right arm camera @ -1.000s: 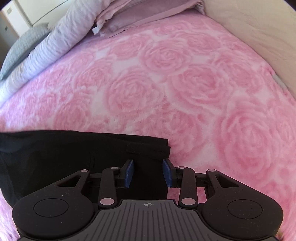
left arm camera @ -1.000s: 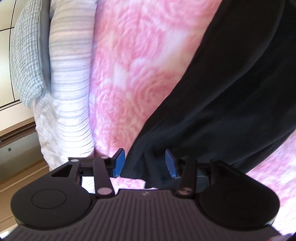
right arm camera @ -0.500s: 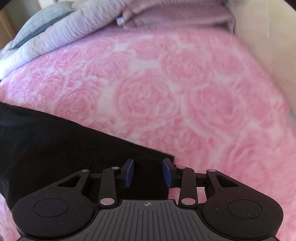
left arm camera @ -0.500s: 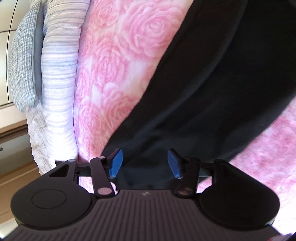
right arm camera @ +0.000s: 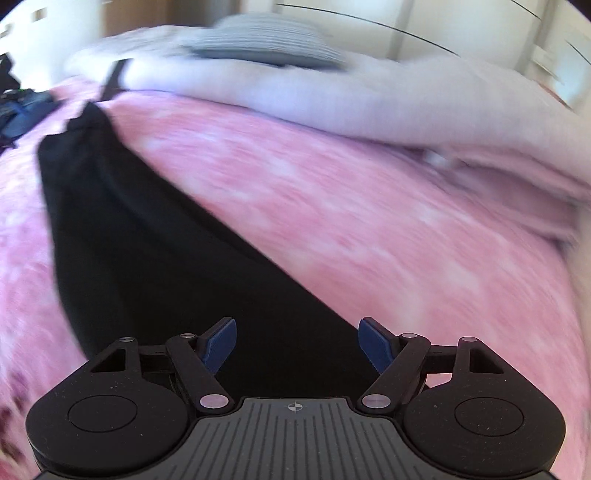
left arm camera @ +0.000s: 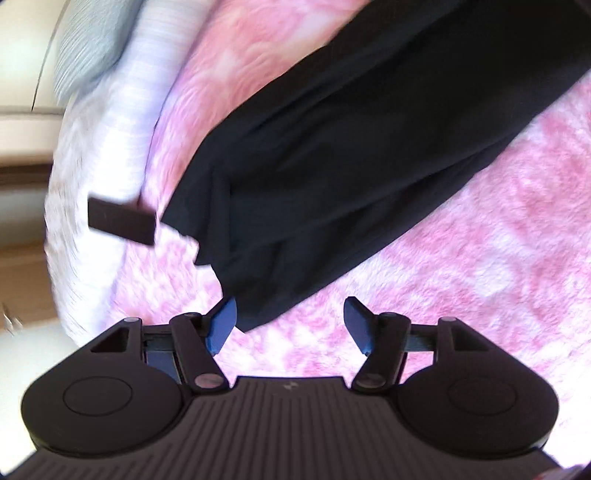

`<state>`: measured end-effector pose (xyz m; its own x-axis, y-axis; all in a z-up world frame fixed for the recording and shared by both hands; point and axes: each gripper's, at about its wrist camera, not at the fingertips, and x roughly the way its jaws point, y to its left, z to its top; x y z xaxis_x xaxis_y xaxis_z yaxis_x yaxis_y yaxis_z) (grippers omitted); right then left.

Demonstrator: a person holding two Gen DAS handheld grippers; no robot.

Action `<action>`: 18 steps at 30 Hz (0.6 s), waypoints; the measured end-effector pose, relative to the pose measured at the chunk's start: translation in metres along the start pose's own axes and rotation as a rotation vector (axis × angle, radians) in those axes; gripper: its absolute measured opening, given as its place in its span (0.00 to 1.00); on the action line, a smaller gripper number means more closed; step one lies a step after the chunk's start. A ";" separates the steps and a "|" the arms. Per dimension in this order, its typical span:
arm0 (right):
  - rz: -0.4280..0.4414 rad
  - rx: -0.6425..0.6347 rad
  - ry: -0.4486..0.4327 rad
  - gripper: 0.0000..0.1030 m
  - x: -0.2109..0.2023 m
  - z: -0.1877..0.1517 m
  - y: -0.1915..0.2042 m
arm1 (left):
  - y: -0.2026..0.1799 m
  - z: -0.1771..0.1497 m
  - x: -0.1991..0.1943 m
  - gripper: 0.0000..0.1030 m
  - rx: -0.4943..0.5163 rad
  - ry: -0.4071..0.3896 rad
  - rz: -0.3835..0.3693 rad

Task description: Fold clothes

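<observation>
A black garment point(left arm camera: 369, 147) lies in a long band across the pink rose blanket point(left arm camera: 480, 277). My left gripper point(left arm camera: 290, 317) hovers just short of its near corner with its jaws opening; that corner reaches the left pad point(left arm camera: 221, 321), and only blanket shows between the pads. In the right wrist view the black garment point(right arm camera: 166, 277) runs away to the upper left. My right gripper point(right arm camera: 295, 332) is over its near end, jaws opening wide, with the cloth lying loose below them and neither pad pressing on it.
Pale striped bedding point(left arm camera: 122, 110) and a grey checked pillow point(right arm camera: 266, 40) are piled along the bed's edge. A short dark strip point(left arm camera: 122, 221) lies by the garment's corner. Cupboard doors point(right arm camera: 480, 33) stand behind. A blurred dark object point(right arm camera: 22, 107) shows at the far left.
Both grippers have let go of the black cloth, spread their jaws and drawn back from it. Both views have rolled, and the garment now lies stretched out on the blanket.
</observation>
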<state>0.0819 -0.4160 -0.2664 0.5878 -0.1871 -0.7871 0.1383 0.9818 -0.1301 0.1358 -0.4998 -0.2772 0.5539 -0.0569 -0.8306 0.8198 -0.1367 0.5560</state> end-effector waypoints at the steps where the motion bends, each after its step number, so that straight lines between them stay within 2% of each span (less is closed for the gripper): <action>1: 0.009 -0.013 -0.010 0.74 0.005 0.012 0.018 | 0.006 -0.012 0.008 0.59 -0.021 -0.036 -0.004; 2: 0.016 -0.021 -0.018 0.74 0.011 0.025 0.036 | 0.011 -0.023 0.016 0.59 -0.019 -0.078 0.003; 5: 0.024 -0.039 -0.026 0.74 0.029 0.063 0.098 | 0.017 -0.050 0.051 0.59 0.103 -0.216 0.063; 7: 0.024 -0.042 -0.023 0.74 0.043 0.085 0.142 | 0.031 -0.062 0.076 0.59 0.109 -0.293 0.030; 9: 0.022 -0.020 -0.015 0.74 0.060 0.103 0.185 | 0.058 -0.068 0.099 0.56 0.010 -0.338 -0.062; 13: 0.049 0.021 0.060 0.74 0.110 0.137 0.258 | 0.107 -0.071 0.132 0.54 -0.190 -0.408 -0.224; 16: 0.097 -0.035 0.053 0.74 0.132 0.161 0.303 | 0.132 -0.068 0.152 0.52 -0.291 -0.426 -0.303; 18: 0.110 -0.079 0.048 0.74 0.145 0.175 0.323 | 0.148 -0.062 0.163 0.52 -0.348 -0.434 -0.324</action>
<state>0.3513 -0.1314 -0.3175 0.5572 -0.0782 -0.8267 0.0111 0.9962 -0.0868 0.3564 -0.4682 -0.3286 0.2207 -0.4714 -0.8538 0.9753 0.1104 0.1911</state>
